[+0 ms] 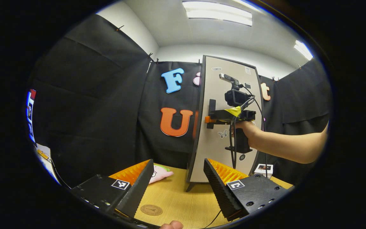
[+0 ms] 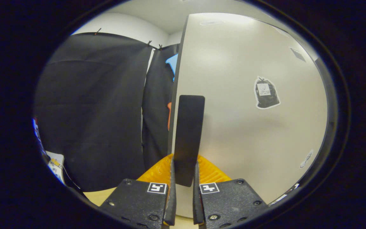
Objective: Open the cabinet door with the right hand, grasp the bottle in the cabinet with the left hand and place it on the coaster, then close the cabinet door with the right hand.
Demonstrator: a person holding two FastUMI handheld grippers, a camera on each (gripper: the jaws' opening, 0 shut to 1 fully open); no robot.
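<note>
right gripper (image 2: 184, 178) ribbed jaws clamp flat black handle (image 2: 187, 136) | smooth door (image 2: 249, 127)

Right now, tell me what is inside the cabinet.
Cannot be seen: the cabinet door is shut, covering the inside. The right hand-held gripper is clamped on its black handle.
</note>
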